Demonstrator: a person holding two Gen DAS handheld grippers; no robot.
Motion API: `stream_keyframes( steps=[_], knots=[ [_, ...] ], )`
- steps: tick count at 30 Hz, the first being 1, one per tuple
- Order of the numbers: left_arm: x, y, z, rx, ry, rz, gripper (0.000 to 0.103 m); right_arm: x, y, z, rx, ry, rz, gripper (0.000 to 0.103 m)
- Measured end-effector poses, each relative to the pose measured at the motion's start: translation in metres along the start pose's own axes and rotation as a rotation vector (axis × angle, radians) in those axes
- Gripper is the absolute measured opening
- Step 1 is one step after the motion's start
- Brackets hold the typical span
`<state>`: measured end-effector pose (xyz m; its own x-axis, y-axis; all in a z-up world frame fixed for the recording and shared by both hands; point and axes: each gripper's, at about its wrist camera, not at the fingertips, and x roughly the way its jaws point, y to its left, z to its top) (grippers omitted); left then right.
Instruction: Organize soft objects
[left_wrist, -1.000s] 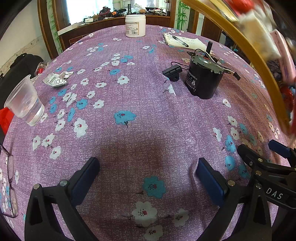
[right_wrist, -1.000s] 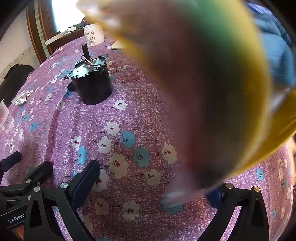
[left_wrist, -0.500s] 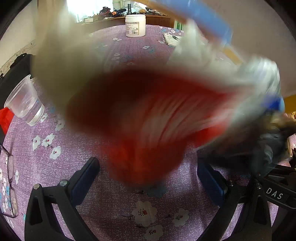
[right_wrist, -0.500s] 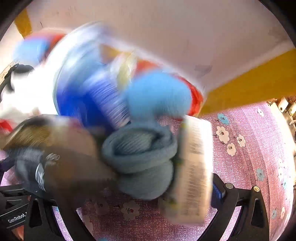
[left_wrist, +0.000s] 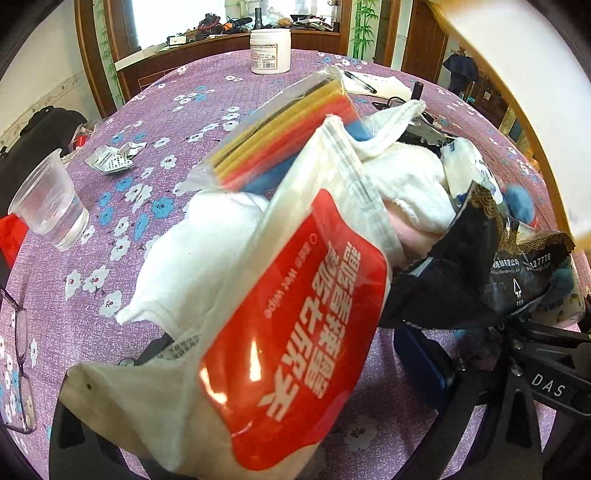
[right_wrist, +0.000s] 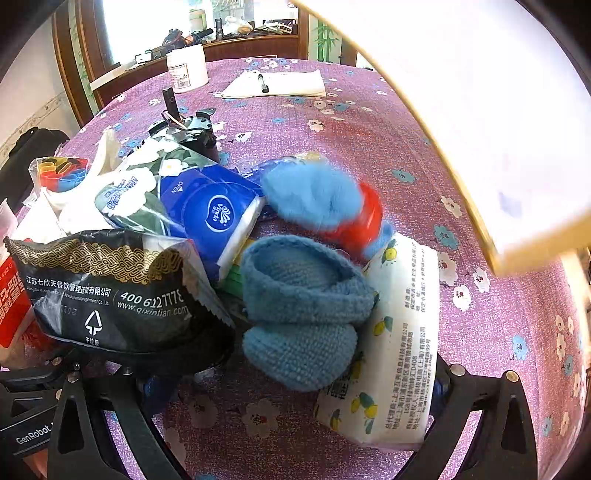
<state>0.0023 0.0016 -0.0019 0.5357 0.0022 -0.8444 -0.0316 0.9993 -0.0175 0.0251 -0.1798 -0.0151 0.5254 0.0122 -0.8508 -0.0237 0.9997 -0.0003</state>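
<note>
Both grippers, left (left_wrist: 236, 424) and right (right_wrist: 288, 413), stand with fingers spread, holding nothing.
Nothing looks sorted yet: the heap lies right before them, red-and-white pouch (left_wrist: 295, 332) over the left fingers, blue knitted bootie (right_wrist: 303, 314) and tissue pack (right_wrist: 391, 350) between the right ones.

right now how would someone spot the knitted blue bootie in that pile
On the purple floral tablecloth, look at the heap's near right edge. The knitted blue bootie lies between a black foil packet and a lemon-print tissue pack: the only thick woollen piece.
</note>
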Motion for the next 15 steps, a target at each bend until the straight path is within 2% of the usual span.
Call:
stream_keyframes(
  steps=[15],
  knots=[
    [0.0000,0.0004,0.0001,0.000,0.000,0.000,0.103,-0.0014,-0.0002,-0.0006,0.000,0.000,-0.001,0.102]
  ],
)
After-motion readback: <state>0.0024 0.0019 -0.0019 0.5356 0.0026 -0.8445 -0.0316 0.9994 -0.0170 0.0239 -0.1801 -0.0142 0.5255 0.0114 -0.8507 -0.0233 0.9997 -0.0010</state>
